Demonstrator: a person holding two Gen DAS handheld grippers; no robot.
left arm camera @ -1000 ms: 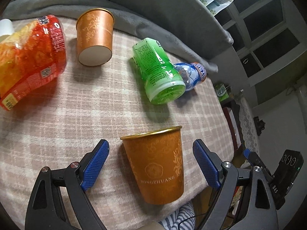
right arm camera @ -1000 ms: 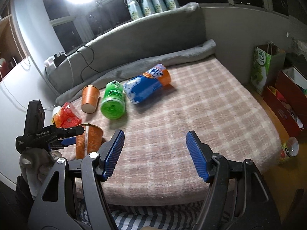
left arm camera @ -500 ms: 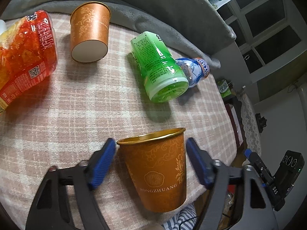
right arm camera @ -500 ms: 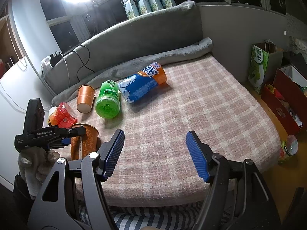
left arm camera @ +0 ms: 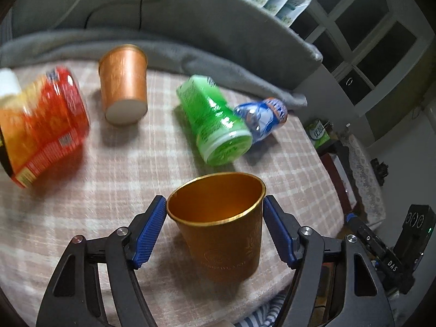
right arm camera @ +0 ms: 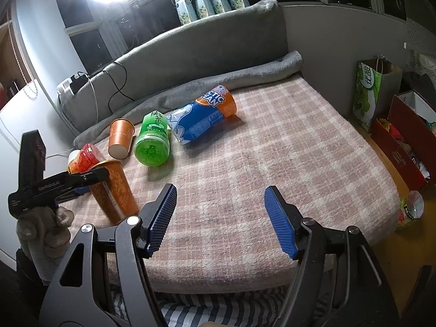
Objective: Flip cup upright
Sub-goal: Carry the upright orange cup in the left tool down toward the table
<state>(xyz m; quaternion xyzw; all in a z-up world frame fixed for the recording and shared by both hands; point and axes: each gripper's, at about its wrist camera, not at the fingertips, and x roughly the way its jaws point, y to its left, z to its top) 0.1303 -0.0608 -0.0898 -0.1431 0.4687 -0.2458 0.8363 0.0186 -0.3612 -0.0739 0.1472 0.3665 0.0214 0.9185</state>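
Orange cup (left arm camera: 223, 226) now clamped in left tool (left arm camera: 215, 218), earlier loose between pads; right tool (right arm camera: 220, 218) apart.

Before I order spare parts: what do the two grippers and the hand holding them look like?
Both the left gripper and right gripper have black angular arms, silver bolts and ribbed blue pads. White lettering marks the left one's black body, held in a grey knitted glove.
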